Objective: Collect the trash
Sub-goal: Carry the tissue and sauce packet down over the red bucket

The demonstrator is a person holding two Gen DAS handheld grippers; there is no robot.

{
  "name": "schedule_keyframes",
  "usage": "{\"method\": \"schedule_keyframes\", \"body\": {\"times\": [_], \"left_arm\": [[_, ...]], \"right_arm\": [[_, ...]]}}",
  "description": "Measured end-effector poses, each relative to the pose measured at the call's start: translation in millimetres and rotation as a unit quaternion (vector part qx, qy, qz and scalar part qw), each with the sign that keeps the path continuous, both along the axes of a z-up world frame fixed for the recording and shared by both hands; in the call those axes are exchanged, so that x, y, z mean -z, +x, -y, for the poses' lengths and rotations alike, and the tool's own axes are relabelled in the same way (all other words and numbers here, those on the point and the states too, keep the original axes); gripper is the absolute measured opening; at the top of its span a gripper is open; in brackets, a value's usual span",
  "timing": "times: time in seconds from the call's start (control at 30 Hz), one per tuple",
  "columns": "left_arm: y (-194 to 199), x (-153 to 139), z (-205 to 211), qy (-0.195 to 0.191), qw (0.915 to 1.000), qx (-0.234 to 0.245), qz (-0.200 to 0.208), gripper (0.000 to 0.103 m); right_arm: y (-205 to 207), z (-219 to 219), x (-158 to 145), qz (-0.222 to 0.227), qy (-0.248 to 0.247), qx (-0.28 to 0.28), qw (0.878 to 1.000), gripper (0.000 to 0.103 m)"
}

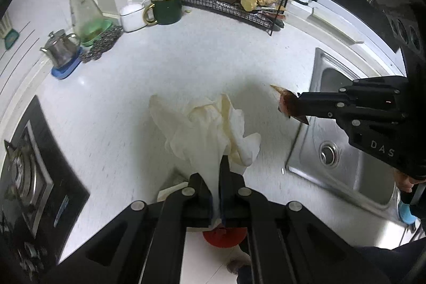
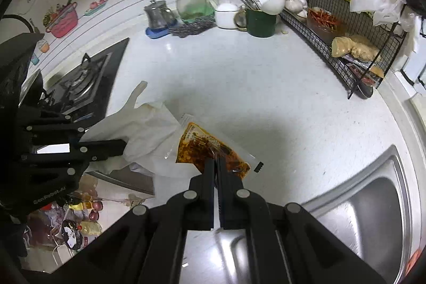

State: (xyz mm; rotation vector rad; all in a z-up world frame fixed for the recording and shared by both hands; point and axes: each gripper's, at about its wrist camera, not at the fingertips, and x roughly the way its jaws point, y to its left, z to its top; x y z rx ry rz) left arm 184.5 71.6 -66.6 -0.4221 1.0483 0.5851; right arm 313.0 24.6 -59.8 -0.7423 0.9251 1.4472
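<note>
1. the gas stove (image 1: 29, 172) sits at the left end of the white bench (image 1: 186, 65), far left of the sink.
2. the left tongs (image 1: 221, 177) are clamped on a crumpled white tissue (image 1: 213, 124), holding it off the bench, left of the sink (image 1: 346, 151) and near the bench's front edge.
3. in the right wrist view the same tissue (image 2: 143, 129) fans out from the left tongs (image 2: 121, 147), between the stove (image 2: 85, 81) and the sink (image 2: 372, 204).
4. the right tongs (image 2: 216, 164) are pressed together on a clear sauce packet (image 2: 210, 148) with red-brown oily contents, just left of the sink's rim and touching the tissue's edge.
5. in the left wrist view the right tongs (image 1: 295, 104) hold that packet (image 1: 287, 103) above the sink's left rim.
6. behind the sink, at the back of the bench, stands a black wire rack (image 1: 239, 7) with dried chillies and bottles; a green mug of utensils (image 1: 166, 9) is left of the rack.
</note>
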Motion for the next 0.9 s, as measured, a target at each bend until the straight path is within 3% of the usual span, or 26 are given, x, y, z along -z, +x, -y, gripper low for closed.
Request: {"method": "schedule_keyframes", "body": {"times": [0.47, 0.63, 0.9], "left_arm": [[-121, -33, 99, 0.025, 0.9993, -0.010, 0.024, 0.003], [-157, -25, 128, 0.021, 0.9993, -0.020, 0.023, 0.003], [-198, 3, 162, -0.027, 0.9990, -0.029, 0.020, 0.003]], "right_arm": [[-103, 90, -24, -0.009, 0.022, -0.008, 1.000, 0.002], [-136, 117, -21, -0.009, 0.021, -0.012, 1.000, 0.002], [-167, 148, 1, -0.021, -0.018, -0.011, 1.000, 0.002]]}}
